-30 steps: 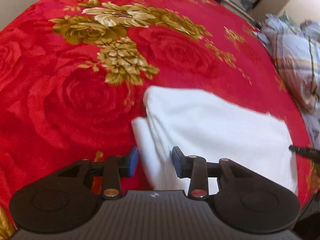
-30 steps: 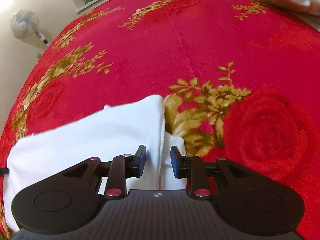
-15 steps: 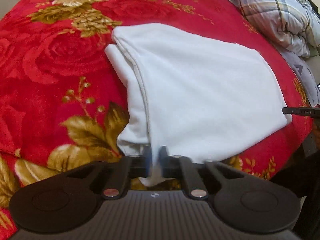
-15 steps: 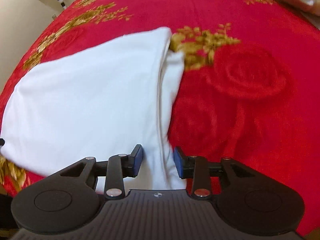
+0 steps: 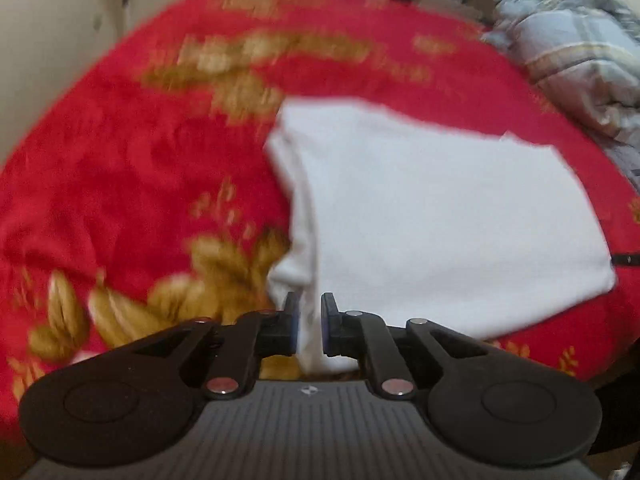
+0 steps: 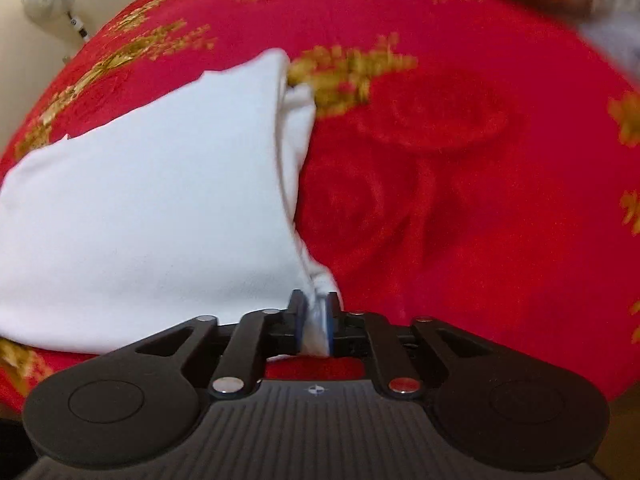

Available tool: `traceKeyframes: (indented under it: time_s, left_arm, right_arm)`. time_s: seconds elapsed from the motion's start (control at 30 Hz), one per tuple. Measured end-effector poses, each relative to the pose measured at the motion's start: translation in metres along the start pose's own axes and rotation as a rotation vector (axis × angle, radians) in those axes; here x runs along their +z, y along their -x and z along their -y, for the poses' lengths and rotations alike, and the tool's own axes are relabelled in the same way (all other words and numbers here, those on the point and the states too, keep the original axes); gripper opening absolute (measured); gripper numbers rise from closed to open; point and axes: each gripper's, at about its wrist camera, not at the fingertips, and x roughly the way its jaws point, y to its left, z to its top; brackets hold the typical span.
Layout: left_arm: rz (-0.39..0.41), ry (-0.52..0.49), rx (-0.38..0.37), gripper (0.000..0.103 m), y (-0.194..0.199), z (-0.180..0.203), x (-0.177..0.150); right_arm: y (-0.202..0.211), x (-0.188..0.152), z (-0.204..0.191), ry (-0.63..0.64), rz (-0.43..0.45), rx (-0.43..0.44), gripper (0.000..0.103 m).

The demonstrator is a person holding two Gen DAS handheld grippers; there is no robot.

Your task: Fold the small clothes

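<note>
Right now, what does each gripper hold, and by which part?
Each grips the white garment by a near corner: right gripper the right, left gripper the left.

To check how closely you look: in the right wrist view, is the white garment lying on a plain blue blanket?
No. The white garment lies on a red blanket patterned with gold flowers.

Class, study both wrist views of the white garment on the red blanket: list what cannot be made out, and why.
- White garment, left wrist view: motion blur; garment type unreadable.
- Its near corner, right wrist view: hidden inside the right gripper.
- Left gripper: whether its pads press the cloth is unclear.
- Red blanket: pattern smeared.
</note>
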Motion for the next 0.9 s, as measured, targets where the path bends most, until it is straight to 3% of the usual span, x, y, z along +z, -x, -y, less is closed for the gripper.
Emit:
traceKeyframes:
  time_s: [0.07, 0.13, 0.2, 0.27, 0.33, 0.47, 0.53, 0.63, 0.77, 0.9]
  left_arm:
    - [0.000, 0.024, -0.096, 0.012, 0.001, 0.002, -0.001]
    - [-0.067, 0.074, -0.186, 0.013, -0.013, 0.003, -0.004]
    - [-0.156, 0.066, -0.122, 0.014, -0.033, 0.002, -0.007]
    - [-0.238, 0.040, -0.039, 0.011, -0.049, 0.000, -0.013]
    - [-0.212, 0.069, -0.064, 0.014, -0.041, -0.005, -0.007]
    - [-0.033, 0.071, -0.098, 0.031, -0.013, -0.005, 0.007]
    - [0.004, 0.088, -0.097, 0.031, -0.013, -0.004, 0.014]
    - [-0.015, 0.125, -0.060, 0.031, -0.028, -0.008, 0.017]
    - [-0.161, 0.124, 0.040, 0.033, -0.068, -0.016, 0.013]
    - [-0.101, 0.132, 0.038, 0.033, -0.049, -0.016, 0.018]
  right_arm:
    - [0.016, 0.001, -0.003, 0.025, 0.086, -0.003, 0.031]
    - [0.016, 0.001, -0.004, 0.005, 0.081, 0.063, 0.031]
    - [0.000, -0.002, -0.006, -0.011, -0.006, 0.109, 0.031]
    - [-0.019, -0.008, -0.008, 0.018, -0.096, 0.046, 0.032]
    - [-0.019, -0.010, -0.010, 0.049, -0.094, 0.027, 0.032]
    - [0.007, 0.000, -0.017, 0.063, 0.029, 0.067, 0.037]
    - [0.009, 0.001, -0.018, 0.054, 0.053, 0.064, 0.043]
    - [-0.008, 0.001, -0.016, 0.044, 0.002, 0.034, 0.044]
    - [-0.017, -0.007, -0.021, 0.068, -0.049, -0.020, 0.048]
    - [-0.004, -0.005, -0.023, 0.056, 0.008, 0.005, 0.048]
